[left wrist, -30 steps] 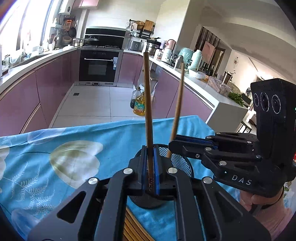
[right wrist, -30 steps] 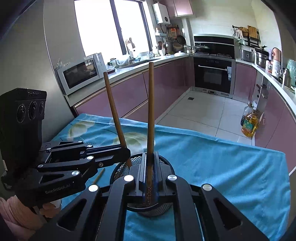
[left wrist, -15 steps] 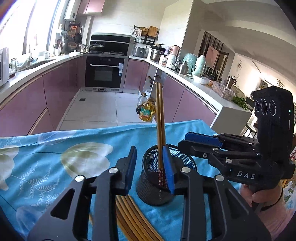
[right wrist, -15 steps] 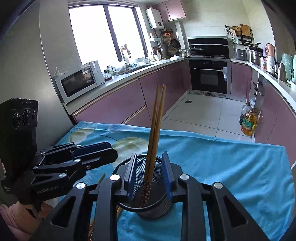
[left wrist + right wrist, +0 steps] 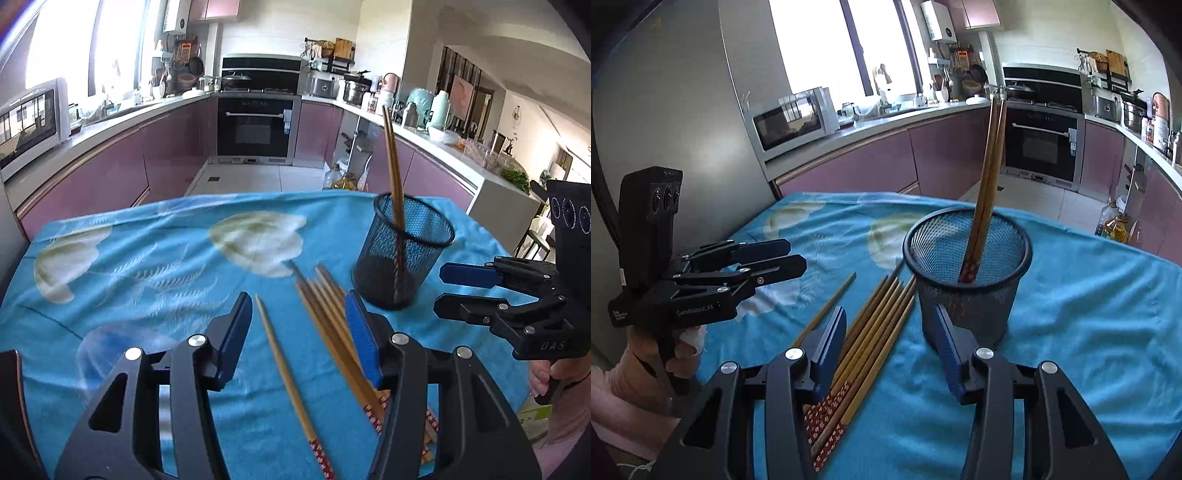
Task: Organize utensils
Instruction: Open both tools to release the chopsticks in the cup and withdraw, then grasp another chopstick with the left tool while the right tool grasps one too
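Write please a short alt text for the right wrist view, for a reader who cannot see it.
Two chopsticks stand in a black mesh cup on a blue tablecloth. A bundle of chopsticks lies left of the cup, below the opening, empty right claw. The left claw, also opening and empty, hovers at the left.

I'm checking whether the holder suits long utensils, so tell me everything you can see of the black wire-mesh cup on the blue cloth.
The black wire-mesh cup is a round, open-topped holder of fine metal-looking mesh with a solid rim, narrowing slightly toward its base. It stands upright on the blue patterned tablecloth. Two brown wooden chopsticks stand in it, leaning together, patterned red ends down on its bottom, tips well above the rim. Loose chopsticks lie on the cloth beside it. Neither gripper touches it.
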Demonstrator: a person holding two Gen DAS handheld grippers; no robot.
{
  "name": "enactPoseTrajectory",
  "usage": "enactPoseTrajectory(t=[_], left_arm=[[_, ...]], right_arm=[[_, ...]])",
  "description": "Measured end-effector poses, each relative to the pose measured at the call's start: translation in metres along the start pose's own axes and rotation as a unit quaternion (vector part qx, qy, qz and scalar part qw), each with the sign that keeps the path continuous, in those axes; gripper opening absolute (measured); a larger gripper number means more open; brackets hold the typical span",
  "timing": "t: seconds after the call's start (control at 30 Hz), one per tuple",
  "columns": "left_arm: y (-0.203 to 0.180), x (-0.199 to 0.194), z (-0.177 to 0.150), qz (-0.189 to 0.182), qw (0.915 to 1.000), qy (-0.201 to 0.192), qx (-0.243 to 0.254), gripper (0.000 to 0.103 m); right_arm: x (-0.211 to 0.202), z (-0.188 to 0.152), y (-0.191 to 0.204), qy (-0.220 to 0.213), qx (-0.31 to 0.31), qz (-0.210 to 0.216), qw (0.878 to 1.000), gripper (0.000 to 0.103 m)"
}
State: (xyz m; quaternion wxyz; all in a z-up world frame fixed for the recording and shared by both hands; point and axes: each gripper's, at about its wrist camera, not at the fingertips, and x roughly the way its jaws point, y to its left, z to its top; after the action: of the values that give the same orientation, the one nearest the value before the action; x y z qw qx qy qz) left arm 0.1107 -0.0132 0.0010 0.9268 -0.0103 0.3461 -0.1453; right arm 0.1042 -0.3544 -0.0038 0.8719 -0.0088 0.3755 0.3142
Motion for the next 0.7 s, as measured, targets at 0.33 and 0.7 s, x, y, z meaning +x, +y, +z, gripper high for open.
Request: enactPoseTrajectory(t=[0.33,0.7], left_arm=[[0.0,0.023,-0.054,0.008,0.9985,0.054,-0.002,0.052],[-0.004,0.034,-0.065,0.004,0.9973,0.074,-0.001,0.05]], right_arm=[[0.034,-0.029,0.003,0.054,0.021,-0.03,0.998,0.046],[0.045,-0.035,0.01,0.069,0.004,-0.063,0.996,0.045]])
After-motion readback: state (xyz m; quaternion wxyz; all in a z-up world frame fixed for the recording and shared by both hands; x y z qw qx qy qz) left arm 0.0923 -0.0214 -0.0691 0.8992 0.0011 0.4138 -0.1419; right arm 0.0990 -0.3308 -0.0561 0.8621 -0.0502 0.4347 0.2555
